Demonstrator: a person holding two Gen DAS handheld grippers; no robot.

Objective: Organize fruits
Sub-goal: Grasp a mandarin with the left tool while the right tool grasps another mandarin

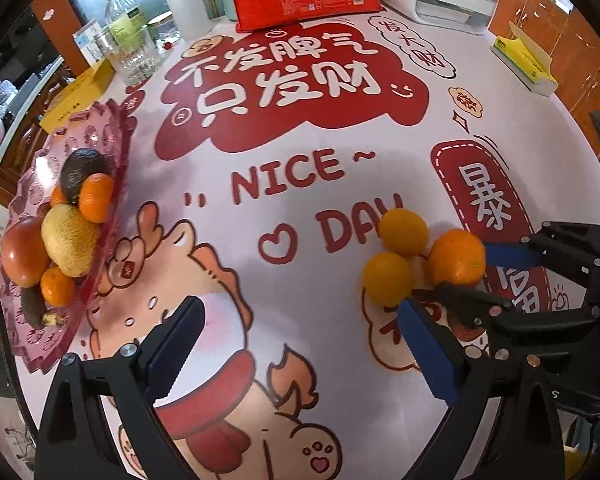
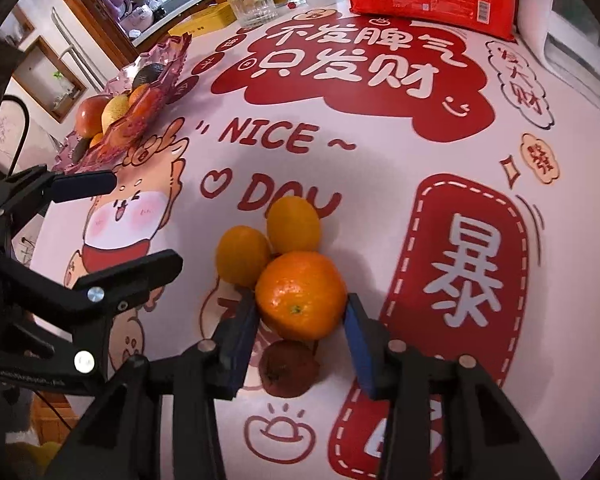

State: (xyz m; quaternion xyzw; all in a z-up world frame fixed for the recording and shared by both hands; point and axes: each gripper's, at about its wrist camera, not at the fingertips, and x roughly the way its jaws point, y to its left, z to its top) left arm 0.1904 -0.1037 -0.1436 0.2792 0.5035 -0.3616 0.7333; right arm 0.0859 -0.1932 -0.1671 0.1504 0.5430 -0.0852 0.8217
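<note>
- The right gripper [image 2: 300,320] is sitting with its blue pads on either flank of the orange [image 2: 301,295], squarely between the fingers; the pads are looking to be touching the skin, though whether they are pressing firmly I cannot tell.
- That orange is lying dead ahead of the right tool, at the fingertips, with two yellower round fruits [image 2: 241,257] nestling against its far side, all three touching in a cluster.
- A small brown fruit [image 2: 287,368] is lying nearer in, under the right gripper's throat, low on the printed tablecloth [image 2: 380,152].
- The left gripper [image 1: 300,344] is hanging with its jaws wide apart, holding nothing, with bare cloth between the fingers.
- The pink fruit tray [image 1: 111,148] is lying off to the left tool's left and slightly ahead, already carrying an avocado, mandarins, a yellow pear-like fruit and a red apple.
- From the right tool, that tray is sitting far forward and to the left, well apart from the cluster, so the carry looks to be a long leftward sweep.
- The orange is round with no long axis, dimpled and glossy; it is likely to be firm but could roll.
- The tray is translucent plastic with a scalloped, raised rim to clear.
</note>
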